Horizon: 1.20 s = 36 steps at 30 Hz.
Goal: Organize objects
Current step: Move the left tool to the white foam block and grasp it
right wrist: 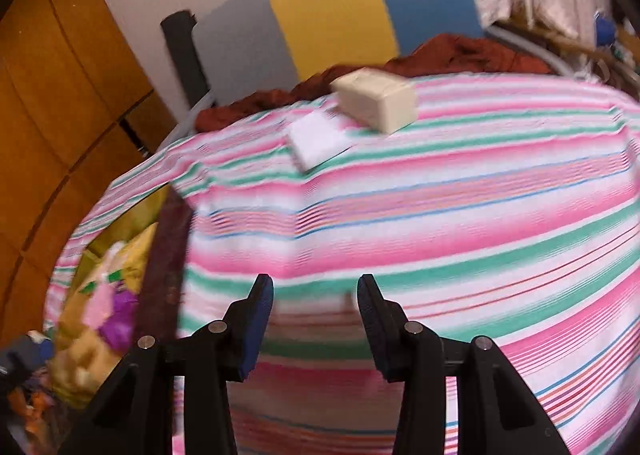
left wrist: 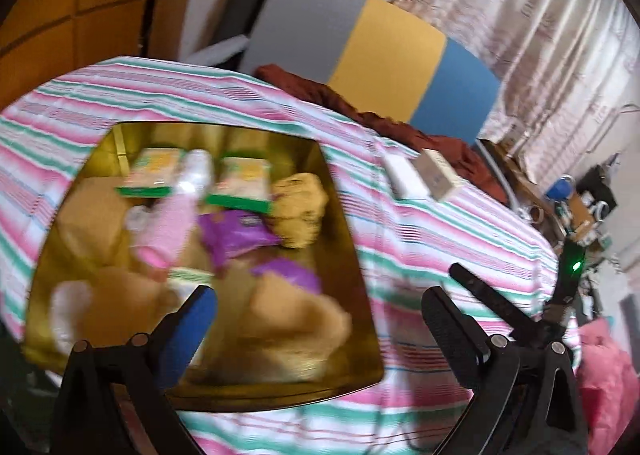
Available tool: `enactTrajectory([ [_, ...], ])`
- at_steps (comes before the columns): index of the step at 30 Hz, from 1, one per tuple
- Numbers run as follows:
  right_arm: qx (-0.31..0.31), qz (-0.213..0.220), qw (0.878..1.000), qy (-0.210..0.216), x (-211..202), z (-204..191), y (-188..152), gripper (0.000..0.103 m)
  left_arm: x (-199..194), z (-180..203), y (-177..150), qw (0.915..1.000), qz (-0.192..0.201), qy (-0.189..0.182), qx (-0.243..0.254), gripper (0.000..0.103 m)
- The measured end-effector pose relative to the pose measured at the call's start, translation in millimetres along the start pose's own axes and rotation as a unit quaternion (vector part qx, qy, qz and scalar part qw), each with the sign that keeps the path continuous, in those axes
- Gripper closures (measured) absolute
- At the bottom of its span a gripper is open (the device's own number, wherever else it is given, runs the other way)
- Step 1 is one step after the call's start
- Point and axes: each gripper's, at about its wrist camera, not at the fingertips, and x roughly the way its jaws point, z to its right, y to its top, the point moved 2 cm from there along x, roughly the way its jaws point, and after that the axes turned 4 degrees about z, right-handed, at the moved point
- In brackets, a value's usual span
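Both grippers stand with their jaws apart and hold nothing: the left gripper (left wrist: 320,319) hangs wide over the near corner of the golden tray (left wrist: 348,223), and the right gripper (right wrist: 316,319) hovers more narrowly above the bare striped cloth (right wrist: 480,215). Inside the tray lie already many things, among them a pink bottle (left wrist: 166,227), purple packets (left wrist: 232,235) and two green-edged packs (left wrist: 244,185), rather crowded together. Farther on the cloth, well apart from the tray, wait a flat white box (right wrist: 318,139) and, just beside it, a beige box (right wrist: 376,99). I judge these two are next. The danger is that the narrow right opening may not pass over the beige box and only push it toward the red-brown fabric (right wrist: 460,51) behind, and blur suggests hurried motion.
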Motion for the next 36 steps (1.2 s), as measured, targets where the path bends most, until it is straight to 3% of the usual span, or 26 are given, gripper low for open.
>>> enactTrajectory([
  [7,-0.04,0.058,0.99,-0.126,-6.4,40.3,14.5,0.059,36.0,60.9,26.8,0.9991,-0.016,-0.013,0.037,0.0],
  [11,-0.045,0.07,0.985,-0.154,0.2,58.3,23.0,0.059,76.8,90.3,43.7,0.9986,-0.038,-0.003,0.036,0.0],
  [15,-0.037,0.062,0.987,-0.143,10.1,65.8,19.3,0.059,126.7,109.1,58.3,0.9984,-0.051,0.021,0.011,0.0],
  [19,-0.04,0.073,0.987,-0.138,8.9,63.9,16.2,0.057,173.0,127.8,70.5,0.9975,-0.05,0.043,0.024,0.0],
  [24,-0.029,0.077,0.987,-0.139,6.9,67.1,11.8,0.055,238.7,138.5,83.3,0.9942,-0.079,0.072,0.015,0.0],
  [28,-0.012,0.086,0.988,-0.128,3.5,73.2,10.2,0.055,270.5,145.1,92.5,0.9942,-0.078,0.075,0.003,0.0],
  [32,-0.003,0.088,0.989,-0.121,3.6,76.6,9.8,0.055,293.7,156.0,98.2,0.9941,-0.064,0.081,0.035,0.0],
  [35,0.007,0.085,0.989,-0.122,4.8,80.2,9.8,0.055,308.0,158.6,95.3,0.9927,-0.063,0.083,0.06,0.01],
  [36,0.011,0.083,0.989,-0.119,5.2,81.9,9.7,0.055,307.5,161.0,94.5,0.9921,-0.046,0.087,0.078,0.016],
])
